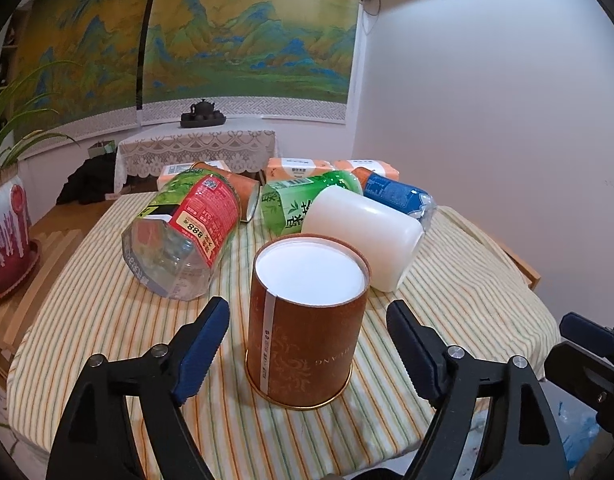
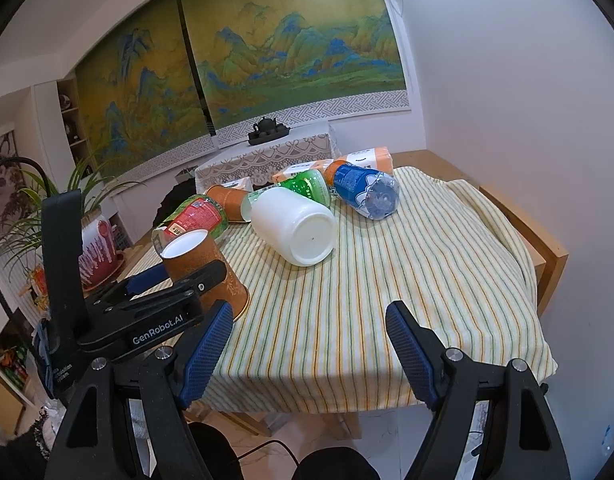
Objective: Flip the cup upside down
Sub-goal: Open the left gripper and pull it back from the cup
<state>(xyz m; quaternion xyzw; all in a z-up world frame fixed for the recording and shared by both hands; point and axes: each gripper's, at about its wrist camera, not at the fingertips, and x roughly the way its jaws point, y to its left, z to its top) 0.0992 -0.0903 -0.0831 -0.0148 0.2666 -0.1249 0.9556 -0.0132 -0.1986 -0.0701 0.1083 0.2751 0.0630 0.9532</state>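
Note:
A brown paper cup point(image 1: 305, 324) with a gold rim stands upside down on the striped cloth, white base up. My left gripper point(image 1: 307, 344) is open, its blue-padded fingers on either side of the cup with a gap on each side. In the right wrist view the same cup point(image 2: 211, 276) shows at left, partly hidden behind the left gripper point(image 2: 175, 280). My right gripper point(image 2: 307, 356) is open and empty above the table's near edge, to the right of the cup.
Behind the cup lie a white plastic jar point(image 1: 361, 236), a clear bottle with a red label point(image 1: 187, 232), a green bottle point(image 1: 303, 200), a blue-labelled bottle point(image 1: 399, 196), another brown cup point(image 1: 235, 188) and tissue packs point(image 1: 299, 168). A potted plant point(image 1: 7, 232) stands at left.

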